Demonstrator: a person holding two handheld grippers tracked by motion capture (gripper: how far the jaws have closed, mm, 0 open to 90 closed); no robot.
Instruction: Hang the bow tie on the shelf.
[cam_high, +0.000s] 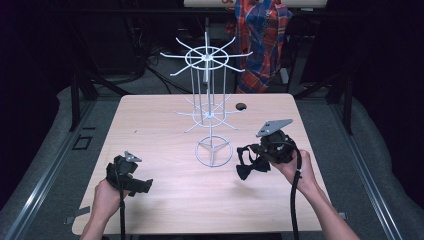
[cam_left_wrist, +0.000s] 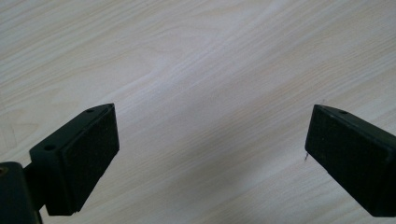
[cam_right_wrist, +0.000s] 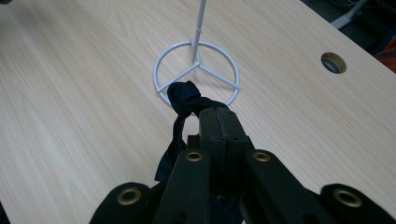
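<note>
No readable text, labels, brands or numbers anywhere: nothing legible in any of the three views.

Dark lab or studio: lone table (cam_high: 150, 125), floor cables (cam_high: 160, 75), metal frames (cam_high: 75, 95)

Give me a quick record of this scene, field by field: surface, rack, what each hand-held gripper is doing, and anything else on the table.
surface: light wood table
rack: white wire stand, upright, two tiers of spokes, ring base, nothing hanging on it
left hand-held gripper: jaws wide apart, nothing between them, low over bare wood
right hand-held gripper: jaws closed on a dark bow tie, near the stand's ring base
other: round cable hole in the tabletop beyond the stand
</note>
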